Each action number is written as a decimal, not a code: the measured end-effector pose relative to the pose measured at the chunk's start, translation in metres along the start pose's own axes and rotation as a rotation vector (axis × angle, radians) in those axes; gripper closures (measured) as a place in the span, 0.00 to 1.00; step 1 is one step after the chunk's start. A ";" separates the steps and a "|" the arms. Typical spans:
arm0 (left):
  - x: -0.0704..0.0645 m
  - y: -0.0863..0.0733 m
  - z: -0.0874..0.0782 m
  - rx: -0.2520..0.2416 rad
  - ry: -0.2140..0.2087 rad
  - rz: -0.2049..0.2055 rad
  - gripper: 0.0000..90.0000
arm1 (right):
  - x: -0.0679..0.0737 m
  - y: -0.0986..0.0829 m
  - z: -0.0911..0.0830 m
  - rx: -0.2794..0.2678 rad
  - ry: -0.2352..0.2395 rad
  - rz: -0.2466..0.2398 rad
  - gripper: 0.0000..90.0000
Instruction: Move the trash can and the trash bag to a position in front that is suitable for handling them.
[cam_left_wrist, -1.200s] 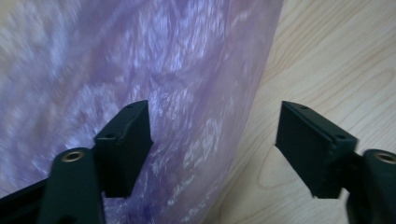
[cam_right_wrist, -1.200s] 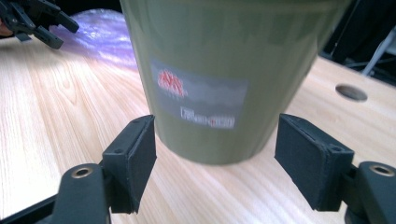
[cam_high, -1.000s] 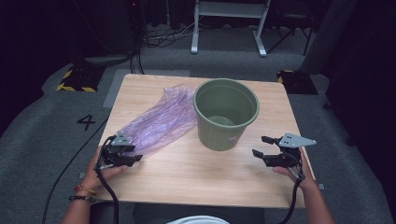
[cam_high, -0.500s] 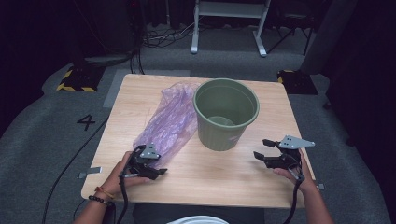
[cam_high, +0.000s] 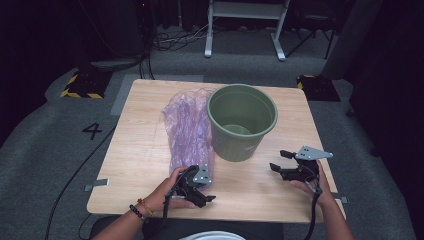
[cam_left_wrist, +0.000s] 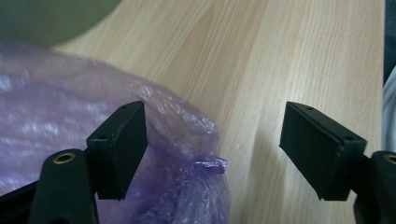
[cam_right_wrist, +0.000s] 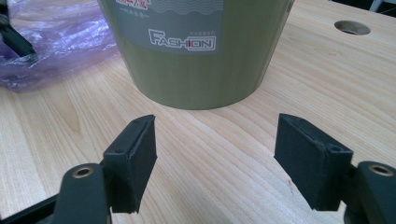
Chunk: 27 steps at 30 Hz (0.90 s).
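Observation:
A crumpled purple plastic bag (cam_high: 187, 127) lies on the wooden table (cam_high: 140, 150), stretched from the far side toward the front, its side against a green bucket (cam_high: 242, 120). My left gripper (cam_high: 204, 186) is at the bag's near end and stands open. In the left gripper view the bag's knotted tip (cam_left_wrist: 208, 163) sits between the jaws of that gripper (cam_left_wrist: 215, 116), and the left jaw rests against the plastic. My right gripper (cam_high: 280, 160) is open to the right of the bucket. Its jaws (cam_right_wrist: 215, 126) face the bucket's labelled wall (cam_right_wrist: 196, 51), a short way off.
A round hole (cam_right_wrist: 352, 27) is cut in the tabletop beyond the bucket. Grey carpet with a painted 4 (cam_high: 93, 131) surrounds the table. A white frame (cam_high: 245, 15) and cables stand behind it. A white rim (cam_high: 212, 235) shows at the front edge.
My left gripper has moved right along the front of the table to the bag's near end, which has swung right toward the bucket. The right gripper has hardly moved.

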<state>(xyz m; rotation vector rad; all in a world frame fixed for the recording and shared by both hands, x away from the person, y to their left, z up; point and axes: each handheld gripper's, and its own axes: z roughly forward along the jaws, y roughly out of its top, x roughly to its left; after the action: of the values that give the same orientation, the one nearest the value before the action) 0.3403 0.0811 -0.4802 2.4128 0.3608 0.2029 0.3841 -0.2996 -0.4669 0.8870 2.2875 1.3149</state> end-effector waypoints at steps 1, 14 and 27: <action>0.000 0.000 0.000 0.000 0.000 0.000 0.24 | 0.000 -0.001 0.001 0.000 0.004 0.001 0.33; 0.008 -0.035 -0.092 -0.155 0.115 -0.065 0.20 | 0.009 -0.003 0.011 0.038 -0.001 -0.017 0.34; 0.057 -0.082 -0.059 -0.039 0.083 -0.115 0.46 | 0.009 -0.004 0.016 0.056 0.009 -0.010 0.36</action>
<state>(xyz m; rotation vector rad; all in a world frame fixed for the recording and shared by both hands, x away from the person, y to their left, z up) 0.3640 0.1946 -0.4857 2.3423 0.5268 0.2561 0.3854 -0.2847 -0.4787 0.8887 2.3430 1.2581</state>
